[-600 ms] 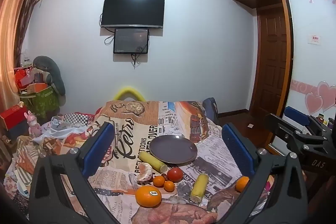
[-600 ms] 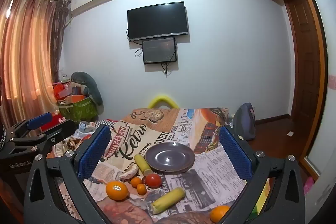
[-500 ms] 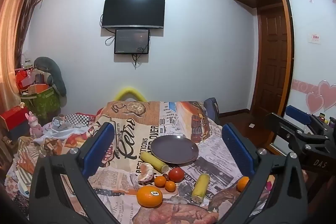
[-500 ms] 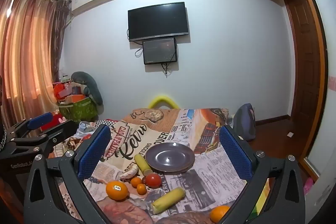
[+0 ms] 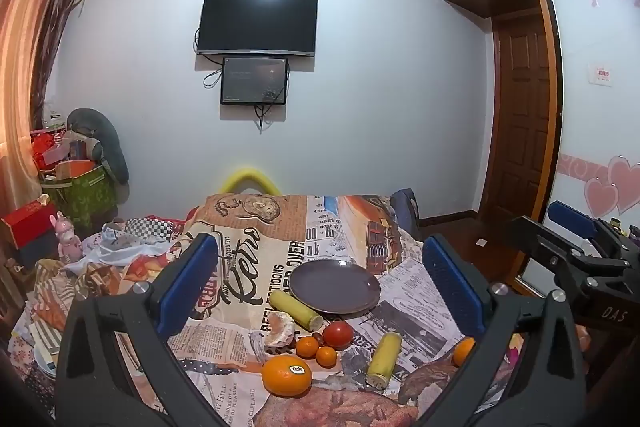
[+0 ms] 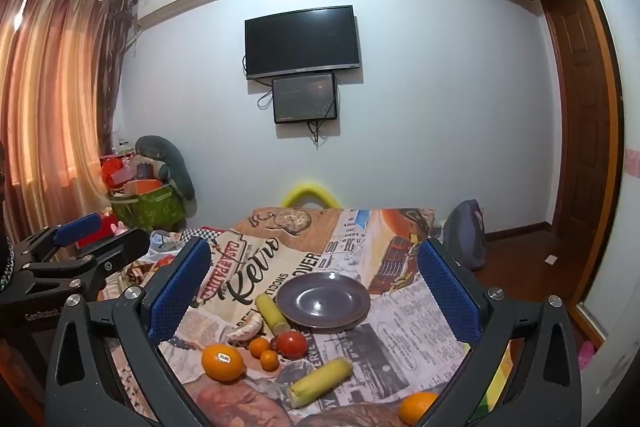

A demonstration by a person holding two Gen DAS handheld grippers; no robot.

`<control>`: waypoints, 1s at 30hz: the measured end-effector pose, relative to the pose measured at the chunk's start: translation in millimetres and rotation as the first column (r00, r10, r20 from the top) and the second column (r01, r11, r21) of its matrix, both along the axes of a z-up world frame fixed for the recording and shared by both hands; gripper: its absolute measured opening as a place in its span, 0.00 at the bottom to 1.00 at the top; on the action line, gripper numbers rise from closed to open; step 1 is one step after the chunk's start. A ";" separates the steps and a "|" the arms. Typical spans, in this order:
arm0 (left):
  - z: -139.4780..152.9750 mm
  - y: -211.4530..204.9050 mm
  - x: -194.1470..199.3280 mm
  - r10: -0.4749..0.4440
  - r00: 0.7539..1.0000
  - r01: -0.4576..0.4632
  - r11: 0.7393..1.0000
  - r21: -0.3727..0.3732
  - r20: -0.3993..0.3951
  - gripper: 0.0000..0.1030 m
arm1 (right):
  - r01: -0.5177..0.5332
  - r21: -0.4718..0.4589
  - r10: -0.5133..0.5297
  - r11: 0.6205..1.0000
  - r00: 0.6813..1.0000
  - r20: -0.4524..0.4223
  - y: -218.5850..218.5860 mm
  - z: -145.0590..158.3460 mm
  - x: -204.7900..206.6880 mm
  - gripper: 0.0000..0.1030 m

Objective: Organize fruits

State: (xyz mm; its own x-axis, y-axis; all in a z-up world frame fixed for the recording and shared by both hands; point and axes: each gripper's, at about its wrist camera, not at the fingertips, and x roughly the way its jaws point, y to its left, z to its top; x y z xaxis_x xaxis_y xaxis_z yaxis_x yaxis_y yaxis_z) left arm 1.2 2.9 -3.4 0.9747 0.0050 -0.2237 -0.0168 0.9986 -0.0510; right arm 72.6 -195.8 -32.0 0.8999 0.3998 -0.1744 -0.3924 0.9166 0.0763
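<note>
— Status of left tool (image 5: 320, 279)?
— Wide open, nothing held, hovering short of the worktop (image 5: 416, 311).
— Fruit, left to right?
— Large stickered orange (image 5: 287, 375) nearest the front edge. Two small mandarins (image 5: 307, 346) touching behind it, red tomato (image 5: 338, 334) just beside. Second orange (image 5: 464, 350) at far right, partly hidden behind a blue pad.
— Other items?
— Two corn cobs: one (image 5: 295, 309) touching the purple plate (image 5: 334, 285), one (image 5: 384, 353) well apart. Plate bare.
— Right tool (image 6: 314, 281)?
— Equally wide open, empty.
</note>
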 end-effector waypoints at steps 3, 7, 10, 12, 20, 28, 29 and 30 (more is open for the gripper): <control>-1.0 -0.4 1.4 0.003 1.000 -0.003 1.000 0.002 -0.001 1.00 | 0.001 -0.005 -0.001 1.000 1.000 0.003 0.0 1.3 -0.2 1.00; -1.9 0.0 1.8 0.003 1.000 -0.003 1.000 0.001 0.000 1.00 | 0.001 -0.005 -0.001 1.000 1.000 0.008 1.3 1.8 -0.7 1.00; -1.3 -0.2 2.1 0.003 1.000 -0.003 1.000 0.002 -0.001 1.00 | 0.003 -0.005 -0.003 1.000 1.000 0.007 1.5 1.7 -0.1 1.00; -0.9 0.1 1.3 0.002 1.000 -0.002 1.000 0.001 0.000 1.00 | 0.005 -0.006 -0.005 1.000 1.000 0.006 1.9 2.1 0.0 1.00; -1.2 0.5 1.6 0.002 1.000 -0.002 1.000 0.001 0.001 1.00 | 0.009 0.003 -0.009 1.000 1.000 0.005 -1.6 1.4 -0.6 1.00; -1.5 0.2 1.5 0.003 1.000 -0.003 1.000 0.001 0.002 1.00 | 0.008 0.003 -0.008 1.000 1.000 0.005 -2.4 0.3 -0.5 1.00; -1.6 0.2 1.6 0.003 1.000 -0.003 1.000 0.002 0.001 1.00 | 0.008 0.004 -0.008 1.000 1.000 0.005 -1.8 0.1 -0.5 1.00; -1.4 0.2 1.3 0.003 1.000 -0.003 1.000 0.002 0.001 1.00 | 0.008 0.004 -0.008 1.000 1.000 0.005 -2.1 0.3 -0.6 1.00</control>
